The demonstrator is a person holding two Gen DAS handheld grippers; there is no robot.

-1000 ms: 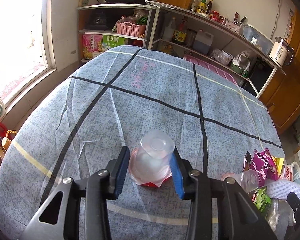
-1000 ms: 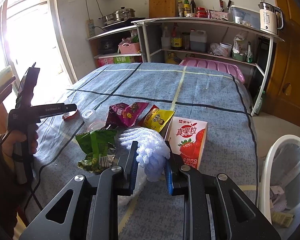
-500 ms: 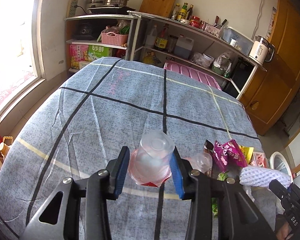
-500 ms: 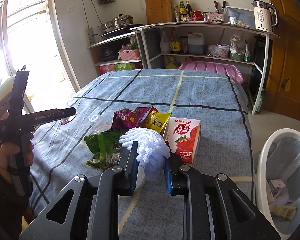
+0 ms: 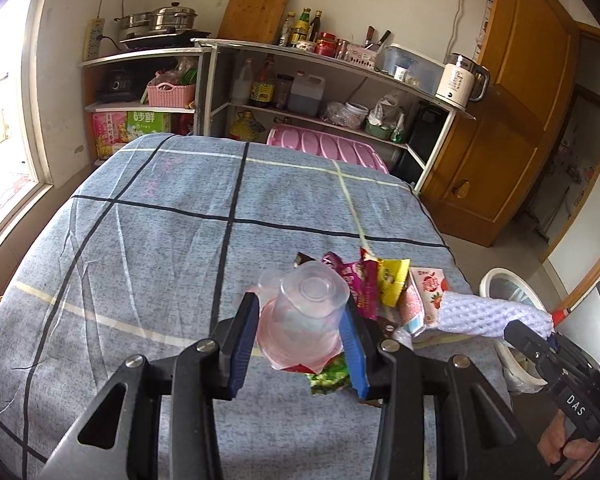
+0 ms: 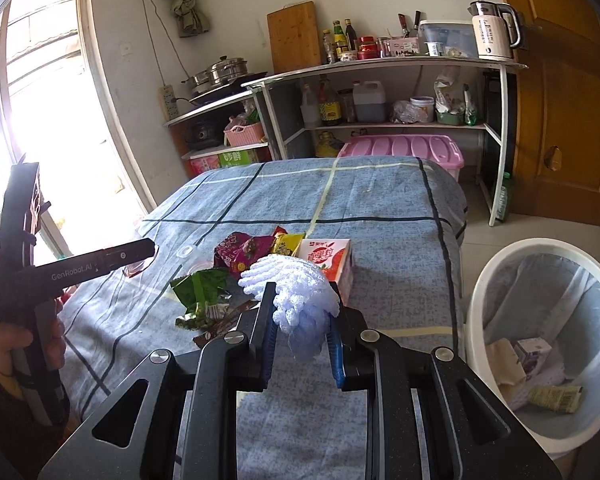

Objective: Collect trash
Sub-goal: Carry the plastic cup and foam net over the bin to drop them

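A clear plastic cup is gripped between the blue pads of the left gripper. Snack wrappers are seen just beyond the fingertips, a white foam net to their right.

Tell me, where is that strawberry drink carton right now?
In the right wrist view the strawberry drink carton lies on the blue checked table, just behind the white foam net, right of the yellow wrapper.

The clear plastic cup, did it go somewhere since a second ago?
Yes. The clear plastic cup, clamped in the left hand-held gripper, has travelled right across the blue tablecloth, now over the snack wrappers.
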